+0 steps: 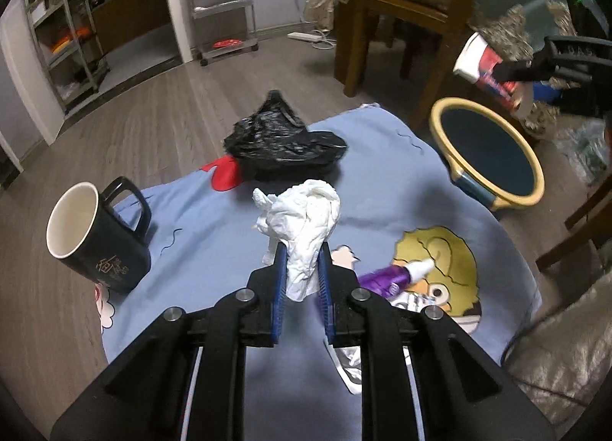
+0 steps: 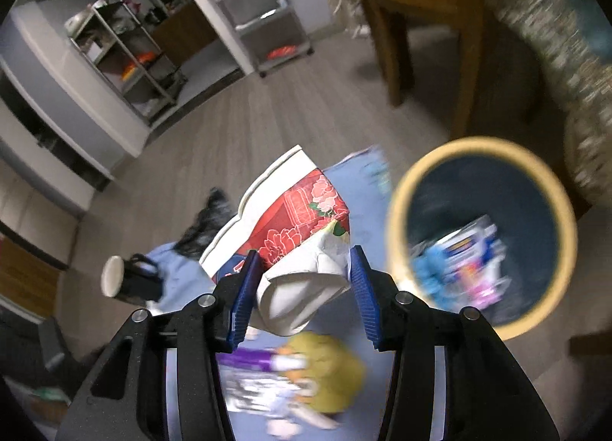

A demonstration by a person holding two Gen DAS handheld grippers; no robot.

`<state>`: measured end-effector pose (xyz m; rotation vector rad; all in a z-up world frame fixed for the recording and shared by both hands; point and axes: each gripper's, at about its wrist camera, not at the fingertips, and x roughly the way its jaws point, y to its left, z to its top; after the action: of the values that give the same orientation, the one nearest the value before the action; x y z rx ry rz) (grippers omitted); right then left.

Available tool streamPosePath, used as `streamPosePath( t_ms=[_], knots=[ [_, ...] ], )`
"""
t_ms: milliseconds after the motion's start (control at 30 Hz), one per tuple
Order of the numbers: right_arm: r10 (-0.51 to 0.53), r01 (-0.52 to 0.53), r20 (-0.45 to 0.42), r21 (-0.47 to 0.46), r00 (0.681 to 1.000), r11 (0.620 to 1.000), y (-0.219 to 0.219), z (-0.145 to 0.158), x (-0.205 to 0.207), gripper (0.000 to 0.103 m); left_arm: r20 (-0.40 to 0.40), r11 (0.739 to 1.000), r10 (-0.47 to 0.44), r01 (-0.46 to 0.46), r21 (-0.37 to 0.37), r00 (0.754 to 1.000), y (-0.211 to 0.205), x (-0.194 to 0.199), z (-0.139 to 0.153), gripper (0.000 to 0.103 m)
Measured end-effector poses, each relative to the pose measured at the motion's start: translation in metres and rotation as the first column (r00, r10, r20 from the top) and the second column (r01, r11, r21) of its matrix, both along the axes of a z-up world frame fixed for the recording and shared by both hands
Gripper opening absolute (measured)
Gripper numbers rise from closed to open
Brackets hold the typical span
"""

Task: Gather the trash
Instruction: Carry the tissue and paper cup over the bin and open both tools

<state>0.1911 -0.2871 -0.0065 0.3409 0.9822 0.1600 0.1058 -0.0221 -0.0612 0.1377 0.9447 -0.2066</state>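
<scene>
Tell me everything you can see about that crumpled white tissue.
The crumpled white tissue paper wad looks soft, thin and wrinkled, bunched into a loose ball on top that narrows to a twisted tail below. It stands roughly upright, pinched by the tail between the blue ribbed pads of the left gripper, above the light blue cartoon-print cloth.

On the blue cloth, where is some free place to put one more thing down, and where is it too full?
Bare blue cloth lies between the black mug, the black plastic bag and the crumpled tissue. Another patch runs from the bag toward the yellow-rimmed bin. Near the left gripper, the purple tube and a wrapper crowd the cloth.
</scene>
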Motion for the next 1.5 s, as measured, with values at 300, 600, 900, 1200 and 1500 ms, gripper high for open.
streamPosePath(
  t_ms=[300,600,900,1200,1500],
  knots=[
    [-0.171,0.174,-0.046,0.063,0.984,0.983,-0.082,-0.027,-0.009,0.049,0.035,0.997,-0.075,0.076,-0.03,0.997,-0.043,-0.011,0.025,0.015],
    [-0.26,0.268,-0.087,0.107,0.962,0.957,-0.119,-0.046,-0.002,0.049,0.022,0.981,-0.192,0.193,-0.029,0.981,-0.111,-0.003,0.022,0.015],
    [-0.356,0.369,-0.139,0.08,0.924,0.926,-0.157,-0.066,-0.006,0.049,-0.04,0.972,-0.227,0.224,-0.072,0.973,-0.158,0.033,0.008,0.015],
    [-0.396,0.41,-0.148,0.075,0.906,0.909,-0.165,-0.068,-0.007,0.049,-0.075,0.965,-0.26,0.256,-0.058,0.963,-0.194,0.058,-0.007,0.015],
    [-0.499,0.522,-0.169,0.142,0.85,0.841,-0.186,-0.074,-0.018,0.05,-0.086,0.953,-0.301,0.295,-0.074,0.95,-0.239,0.081,-0.008,0.015]
  ],
)
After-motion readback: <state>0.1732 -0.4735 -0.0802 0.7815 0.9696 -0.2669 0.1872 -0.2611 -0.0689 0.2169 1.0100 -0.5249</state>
